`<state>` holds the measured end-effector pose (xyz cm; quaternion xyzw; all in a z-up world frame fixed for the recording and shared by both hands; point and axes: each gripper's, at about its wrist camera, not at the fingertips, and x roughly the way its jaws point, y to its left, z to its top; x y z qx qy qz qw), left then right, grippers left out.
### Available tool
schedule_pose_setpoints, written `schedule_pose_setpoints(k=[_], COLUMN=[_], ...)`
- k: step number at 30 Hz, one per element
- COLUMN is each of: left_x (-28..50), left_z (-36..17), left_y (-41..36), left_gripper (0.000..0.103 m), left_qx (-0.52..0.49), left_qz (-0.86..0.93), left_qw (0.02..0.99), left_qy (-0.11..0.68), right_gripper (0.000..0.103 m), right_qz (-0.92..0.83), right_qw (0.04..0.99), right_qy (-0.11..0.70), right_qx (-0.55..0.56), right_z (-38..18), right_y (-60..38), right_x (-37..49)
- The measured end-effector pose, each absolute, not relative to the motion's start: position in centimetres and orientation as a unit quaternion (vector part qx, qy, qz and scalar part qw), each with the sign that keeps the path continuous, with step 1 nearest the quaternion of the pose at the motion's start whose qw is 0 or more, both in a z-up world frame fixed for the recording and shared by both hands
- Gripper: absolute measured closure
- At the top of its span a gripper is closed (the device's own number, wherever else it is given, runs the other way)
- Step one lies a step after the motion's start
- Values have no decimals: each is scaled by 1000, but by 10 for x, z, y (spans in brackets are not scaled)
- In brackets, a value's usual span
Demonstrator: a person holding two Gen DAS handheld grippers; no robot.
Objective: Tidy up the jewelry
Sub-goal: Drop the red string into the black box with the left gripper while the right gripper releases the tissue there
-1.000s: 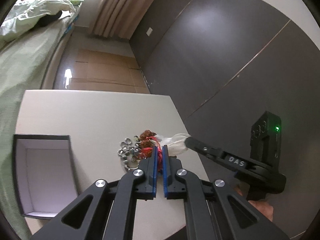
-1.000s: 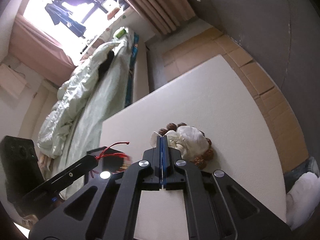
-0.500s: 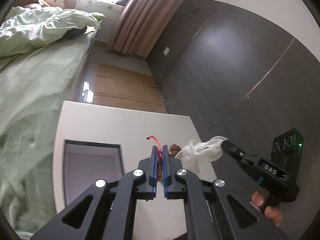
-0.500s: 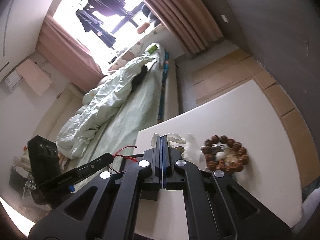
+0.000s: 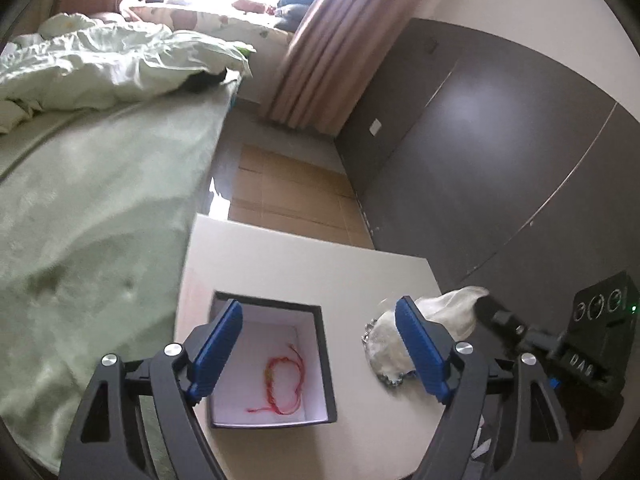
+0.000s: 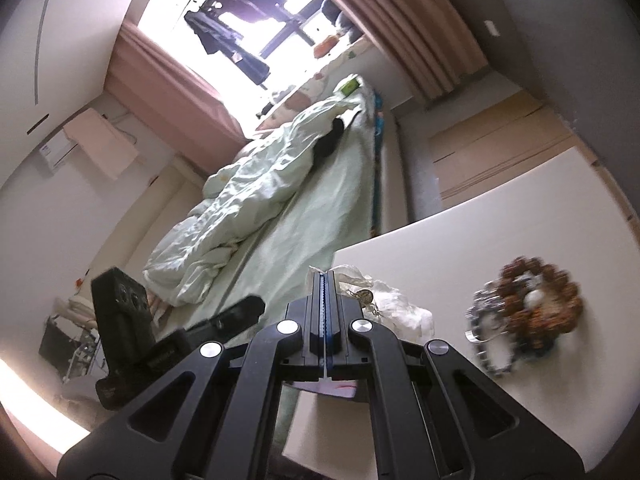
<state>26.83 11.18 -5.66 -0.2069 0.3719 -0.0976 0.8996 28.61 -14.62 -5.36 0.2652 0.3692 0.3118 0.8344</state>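
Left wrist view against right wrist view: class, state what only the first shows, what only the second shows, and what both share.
Only the left wrist view shows the open box with the red string bracelet lying inside, under the open left gripper. Only the right wrist view shows the brown bead bracelet and silver chain on the table. Both show the white pouch pinched in the shut right gripper, the table and the bed.
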Motion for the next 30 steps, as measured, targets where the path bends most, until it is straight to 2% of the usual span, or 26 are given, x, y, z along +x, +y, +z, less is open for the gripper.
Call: schedule_pose_setpoints(k=[14, 15, 16, 17, 18, 19, 27, 30], left_x=[266, 265, 266, 266, 266, 265, 268, 271], left_z=[-59, -61, -62, -63, -65, -65, -65, -63], left_y=[155, 157, 158, 159, 159, 158, 136, 118], left_gripper=[31, 31, 31, 31, 31, 31, 27, 16], left_qx=[-229, -230, -231, -231, -229, -229, -206, -190], left_qz=[-44, -41, -40, -38, -37, -37, -53, -61], left_qw=[902, 901, 900, 900, 899, 899, 901, 905], left_qy=[363, 365, 367, 369, 371, 373, 377, 376], right_gripper=[99, 86, 58, 44, 23, 19, 19, 19], right_qz=[340, 329, 324, 316, 305, 299, 245, 225], right_qw=[809, 809, 808, 810, 818, 825, 847, 852], right_qy=[421, 435, 441, 443, 435, 427, 422, 422], right_qx=[231, 220, 217, 218, 220, 220, 209, 211], right_z=[-77, -81, -83, -84, -82, -80, -71, -70], right_y=[-63, -59, -58, -60, -66, -69, -119, -140], right_x=[287, 290, 291, 291, 289, 286, 285, 287])
